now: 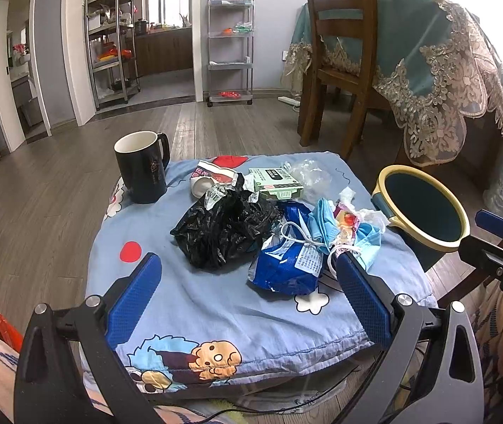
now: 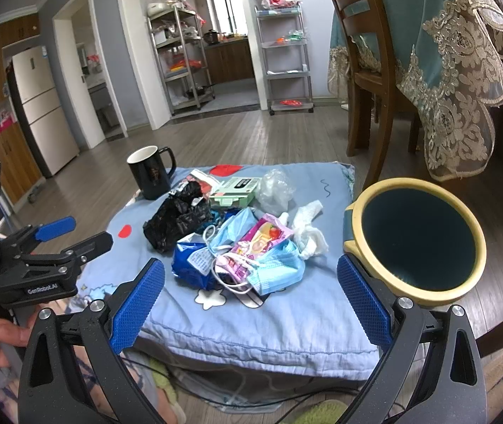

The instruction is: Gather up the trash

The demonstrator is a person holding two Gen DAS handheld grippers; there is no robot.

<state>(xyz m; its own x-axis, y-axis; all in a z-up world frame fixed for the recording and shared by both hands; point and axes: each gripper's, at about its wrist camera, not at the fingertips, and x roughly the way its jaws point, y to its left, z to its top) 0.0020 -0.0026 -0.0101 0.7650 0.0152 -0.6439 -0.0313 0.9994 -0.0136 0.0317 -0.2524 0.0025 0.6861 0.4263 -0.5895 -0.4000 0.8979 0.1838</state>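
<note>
Both tongs, left gripper [image 1: 248, 293] and right gripper [image 2: 249, 298], hang spread and empty at the cushion's [image 1: 216, 304] near edge. Trash pile [image 1: 269, 226] lies mid-cushion, untouched; the bin [image 2: 417, 240] waits just off its right edge. Collecting seems unstarted: next, probably close on one piece

We look forward from low behind each gripper, close to the blue cloth [image 1: 216, 304] with the trash pile [image 1: 269, 226], the left camera a bit more to the left and nearer, and both views share the pile, the black mug [image 2: 151, 173] and the bin [image 2: 417, 240].
</note>
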